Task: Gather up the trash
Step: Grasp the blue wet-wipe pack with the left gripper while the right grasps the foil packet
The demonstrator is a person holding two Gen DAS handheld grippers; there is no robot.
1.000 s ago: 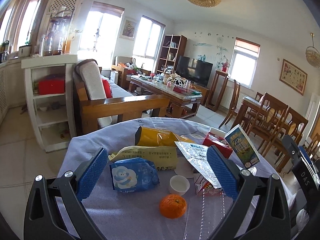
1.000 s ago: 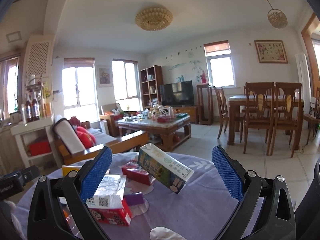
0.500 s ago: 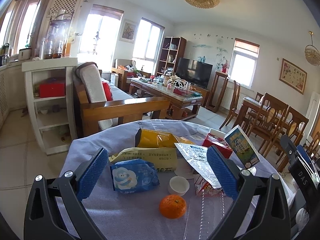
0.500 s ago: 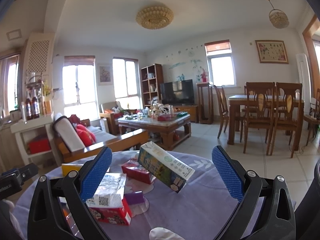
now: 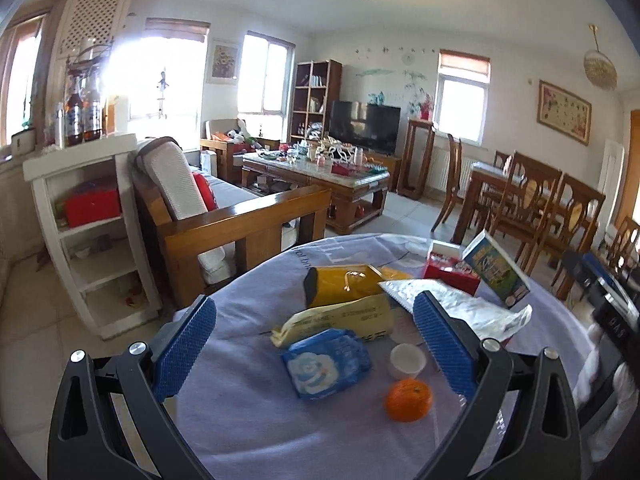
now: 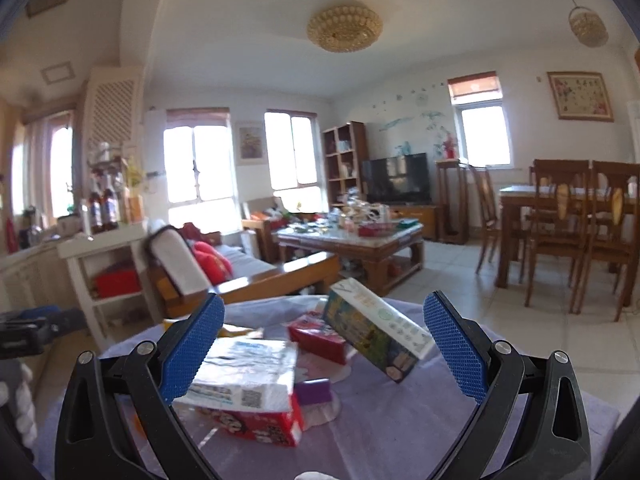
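Note:
Trash lies on a round table with a lavender cloth [image 5: 248, 432]. In the left wrist view I see a blue tissue pack [image 5: 326, 362], a cream bag [image 5: 340, 318], a yellow bag [image 5: 344, 286], a silver wrapper [image 5: 460, 308], a red box [image 5: 450, 274], a tilted green carton [image 5: 496, 270], a white cup [image 5: 407, 360] and an orange [image 5: 408, 400]. My left gripper [image 5: 314, 350] is open above the near packs. My right gripper [image 6: 322, 354] is open, facing the green carton [image 6: 376, 334], silver wrapper [image 6: 244, 372] and red boxes [image 6: 260, 426].
A wooden sofa [image 5: 240, 220] and a white shelf [image 5: 92, 240] stand beyond the table on the left. A coffee table [image 5: 320, 184] is further back. Dining chairs [image 5: 540, 208] are at the right. The other gripper shows at the right edge [image 5: 608, 304].
Both views have shifted and tilted. The left gripper has swung left, so the trash sits more to the right. The right gripper has tipped down a little. Both stay open.

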